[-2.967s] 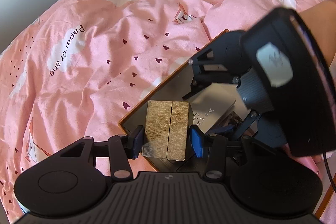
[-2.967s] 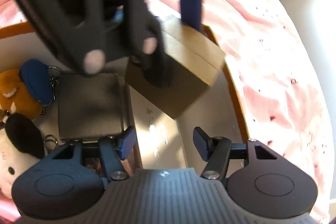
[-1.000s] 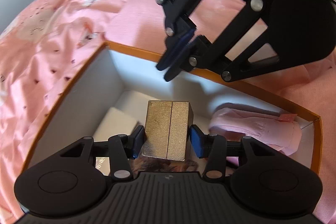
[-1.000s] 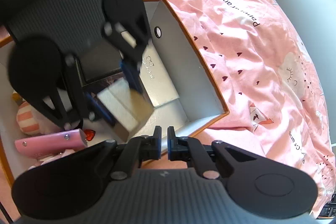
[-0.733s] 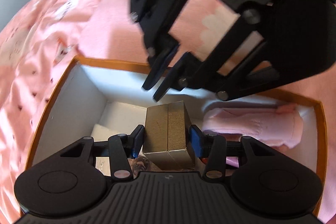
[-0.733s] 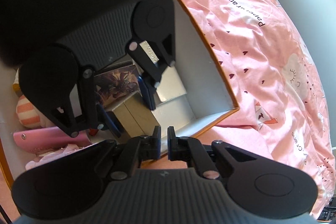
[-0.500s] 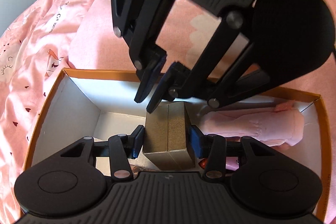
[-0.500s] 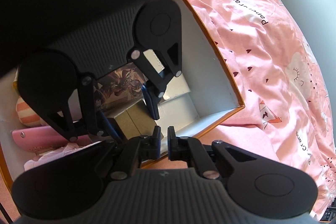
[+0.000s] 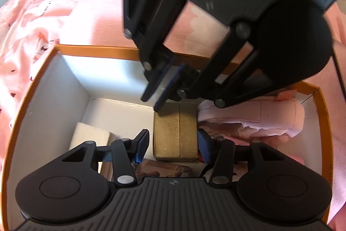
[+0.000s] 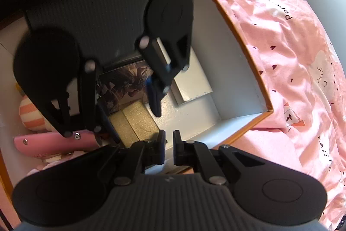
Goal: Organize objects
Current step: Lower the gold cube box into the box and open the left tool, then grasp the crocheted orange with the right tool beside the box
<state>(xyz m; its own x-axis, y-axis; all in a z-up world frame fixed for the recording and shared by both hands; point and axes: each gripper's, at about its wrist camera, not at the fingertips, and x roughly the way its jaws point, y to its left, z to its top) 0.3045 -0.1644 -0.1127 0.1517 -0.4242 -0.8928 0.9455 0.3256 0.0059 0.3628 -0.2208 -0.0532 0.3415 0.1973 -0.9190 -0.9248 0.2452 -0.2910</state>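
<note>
A gold box (image 9: pixel 175 131) stands on the white floor of the orange-rimmed box (image 9: pixel 90 48). My left gripper (image 9: pixel 173 144) straddles it and its jaws are opening: the left pad (image 9: pixel 142 144) stands clear of the gold side, the right pad sits close against it. From the right wrist view the gold box (image 10: pixel 134 122) shows between the left gripper's fingers (image 10: pixel 155 105). My right gripper (image 9: pixel 154 101) hangs just over the gold box's far edge, shut with nothing in it; its tips (image 10: pixel 169 140) almost meet.
In the orange box (image 10: pixel 237 40) lie a flat white box (image 10: pixel 192 86), a dark picture card (image 10: pixel 125 81), a pink case (image 10: pixel 54 142) and a striped plush (image 10: pixel 30 116). A pink pouch (image 9: pixel 259 116) lies right of the gold box. Pink bedding (image 10: pixel 292 57) surrounds everything.
The gold box went down into the orange box with my left gripper. The left pad has come away from its side. My right gripper sank closer over it, still shut.
</note>
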